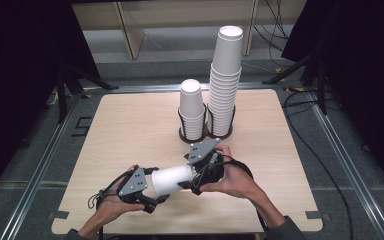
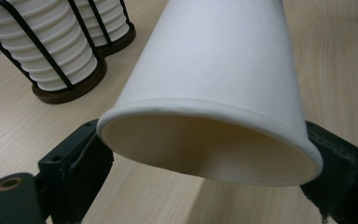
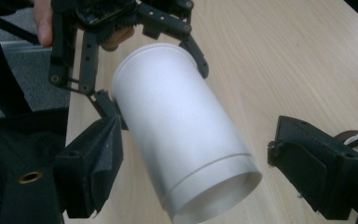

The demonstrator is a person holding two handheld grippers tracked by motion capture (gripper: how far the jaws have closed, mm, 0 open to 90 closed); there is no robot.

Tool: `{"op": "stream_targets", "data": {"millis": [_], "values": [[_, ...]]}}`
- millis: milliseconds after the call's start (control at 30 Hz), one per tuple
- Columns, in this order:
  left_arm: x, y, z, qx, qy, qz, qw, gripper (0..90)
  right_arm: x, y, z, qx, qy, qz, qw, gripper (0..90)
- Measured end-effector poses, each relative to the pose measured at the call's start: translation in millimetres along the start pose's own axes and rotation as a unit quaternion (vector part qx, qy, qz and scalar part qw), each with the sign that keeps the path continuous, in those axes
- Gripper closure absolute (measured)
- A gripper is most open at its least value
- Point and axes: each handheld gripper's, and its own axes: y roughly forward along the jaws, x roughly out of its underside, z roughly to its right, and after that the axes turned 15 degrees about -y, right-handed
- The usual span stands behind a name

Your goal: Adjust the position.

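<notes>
I'm holding the paper cup (image 2: pixel 214 88) by its rim, left gripper (image 2: pixel 205 163) jaws clamped on it. Right gripper (image 3: pixel 196 172) jaws are straddling the base, open, not touching. Thin, crushable wall, so I'm gripping lightly near the stiffer bottom.

One loose white paper cup (image 1: pixel 172 180) lies on its side. Two stacks of white paper cups stand upright, a tall one (image 1: pixel 225 80) and a short one (image 1: pixel 191 110). One dark double wire holder (image 1: pixel 206 134) carries both. Two black handheld grippers (image 1: pixel 142 187) (image 1: pixel 205 167) are present.
</notes>
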Motion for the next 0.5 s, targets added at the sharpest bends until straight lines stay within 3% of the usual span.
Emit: {"op": "stream_targets", "data": {"millis": [33,100,133,200,333,367,500], "values": [[0.1,0.1,0.1,0.000,-0.003,0.000,1.0000,10.2,-0.3,1.4,0.2,-0.002,-0.013,-0.003,0.9999,17.3],[-0.2,-0.3,-0.5,0.000,-0.001,-0.005,1.0000,10.2,-0.8,3.5,-2.4,-0.006,-0.016,-0.011,0.9998,17.5],[0.0,-0.1,-0.9,0.000,0.003,-0.005,1.0000,10.2,-1.2,6.6,-1.5,-0.006,-0.041,-0.012,0.9991,17.6],[-0.3,-1.2,-1.0,0.002,0.005,-0.014,0.9999,10.3,-1.2,7.8,-3.6,-0.011,-0.033,-0.017,0.9992,17.6],[-1.1,-1.3,-0.2,0.005,0.015,-0.027,0.9995,10.3,-1.0,14.1,-7.9,-0.020,-0.042,-0.032,0.9984,17.7],[-1.3,-1.0,0.4,0.007,0.018,-0.030,0.9994,10.3,-1.0,15.9,-6.5,-0.019,-0.059,-0.031,0.9976,17.7],[-2.4,-0.2,3.1,0.016,0.023,-0.035,0.9990,10.3,-1.1,22.0,-9.6,-0.022,-0.073,-0.048,0.9960,17.2]]}}
